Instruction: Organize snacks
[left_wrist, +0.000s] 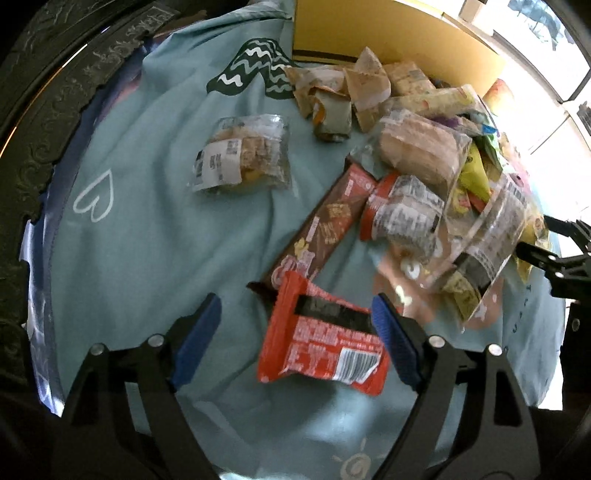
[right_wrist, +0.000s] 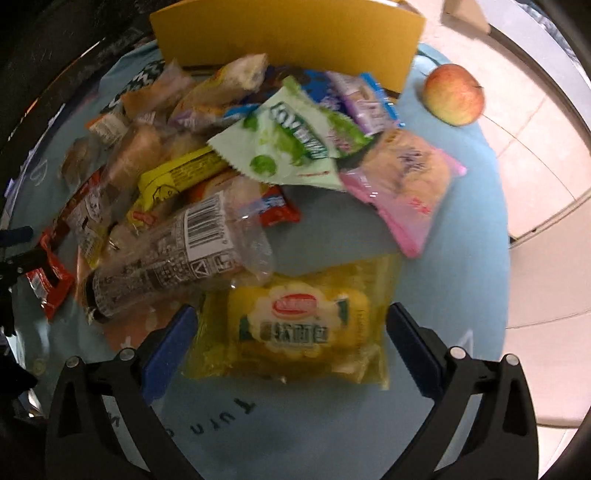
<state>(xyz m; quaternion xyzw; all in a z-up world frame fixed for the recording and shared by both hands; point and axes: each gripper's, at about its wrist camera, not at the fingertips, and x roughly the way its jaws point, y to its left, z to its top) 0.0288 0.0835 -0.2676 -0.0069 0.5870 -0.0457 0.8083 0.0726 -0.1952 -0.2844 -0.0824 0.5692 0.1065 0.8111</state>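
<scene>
The left gripper (left_wrist: 297, 325) has its blue pads (left_wrist: 197, 341) spread wide; a red packet (left_wrist: 323, 345) with a barcode lies between them, its edge against the right pad, not clamped. The right gripper (right_wrist: 291, 341) is spread just as wide around a yellow bread bag (right_wrist: 295, 325) with a red oval logo and Chinese characters too blurred to read. Both rest on a teal cloth (right_wrist: 369, 229) printed "Turn". The snack pile (right_wrist: 207, 162) lies beyond, before a yellow box (right_wrist: 288, 33); an apple (right_wrist: 453, 94) sits apart.
</scene>
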